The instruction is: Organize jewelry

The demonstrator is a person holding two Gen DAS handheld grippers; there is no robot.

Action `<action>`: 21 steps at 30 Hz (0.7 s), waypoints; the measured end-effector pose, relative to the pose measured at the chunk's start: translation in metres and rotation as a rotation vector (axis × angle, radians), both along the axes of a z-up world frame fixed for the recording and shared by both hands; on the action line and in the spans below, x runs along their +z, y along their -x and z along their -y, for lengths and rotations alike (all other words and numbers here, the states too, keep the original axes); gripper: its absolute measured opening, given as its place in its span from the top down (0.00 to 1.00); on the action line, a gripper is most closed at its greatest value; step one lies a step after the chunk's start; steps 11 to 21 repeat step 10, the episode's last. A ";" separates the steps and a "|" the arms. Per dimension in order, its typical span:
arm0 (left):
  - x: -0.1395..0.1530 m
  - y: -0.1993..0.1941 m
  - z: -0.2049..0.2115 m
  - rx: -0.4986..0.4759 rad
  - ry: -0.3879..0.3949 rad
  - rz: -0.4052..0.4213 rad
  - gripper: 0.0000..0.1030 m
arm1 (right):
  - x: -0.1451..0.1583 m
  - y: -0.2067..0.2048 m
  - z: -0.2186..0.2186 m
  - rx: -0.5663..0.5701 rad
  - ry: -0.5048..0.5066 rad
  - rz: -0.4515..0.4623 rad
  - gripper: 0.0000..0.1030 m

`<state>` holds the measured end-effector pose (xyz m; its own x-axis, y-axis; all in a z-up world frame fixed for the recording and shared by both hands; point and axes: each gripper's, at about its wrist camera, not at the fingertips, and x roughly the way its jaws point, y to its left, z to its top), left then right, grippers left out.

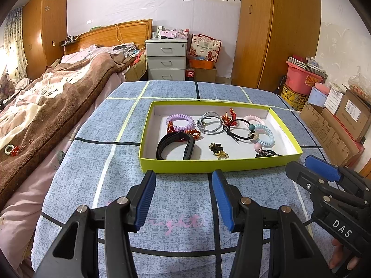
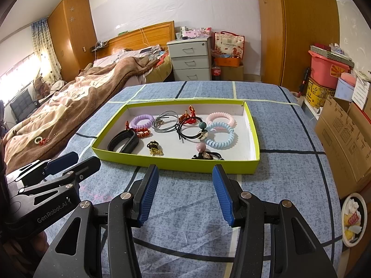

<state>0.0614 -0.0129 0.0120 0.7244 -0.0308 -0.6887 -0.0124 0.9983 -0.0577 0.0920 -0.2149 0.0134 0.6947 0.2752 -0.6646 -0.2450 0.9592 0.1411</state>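
A shallow lime-green cardboard tray with a white floor (image 1: 215,165) (image 2: 176,161) is sitting on the blue patchwork cloth (image 1: 180,208) (image 2: 185,199) just ahead of both grippers, its long axis running left to right across the views.

Three coiled plastic hair ties are lying inside: a lilac one (image 1: 180,122) (image 2: 142,121) at the far left, a pink one (image 2: 220,119) at the far right, and a pale blue one (image 1: 265,136) (image 2: 220,137) just nearer than the pink.

A black silicone wristband (image 1: 175,148) (image 2: 124,141) is resting in the near left corner, its length lying roughly along the tray's front wall.

Only the right wrist view is showing a round bowl of mixed small pieces (image 2: 353,220) off the cloth's right edge.

Only the left wrist view is showing fingers (image 1: 340,254) wrapped round the other tool's handle.

The left gripper (image 1: 184,197) (image 2: 69,162) is hovering over the cloth with its blue pads spread and nothing between them. The right gripper (image 2: 185,194) (image 1: 308,166) is likewise spread wide and carrying nothing.
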 end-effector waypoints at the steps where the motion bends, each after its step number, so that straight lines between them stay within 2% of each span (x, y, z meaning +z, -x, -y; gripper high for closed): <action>1: 0.000 0.000 0.000 0.000 0.001 -0.001 0.49 | 0.000 0.000 -0.001 0.001 0.000 0.000 0.52; 21: -0.001 -0.001 0.001 -0.002 0.007 -0.006 0.49 | -0.001 0.000 -0.001 0.000 0.000 -0.002 0.52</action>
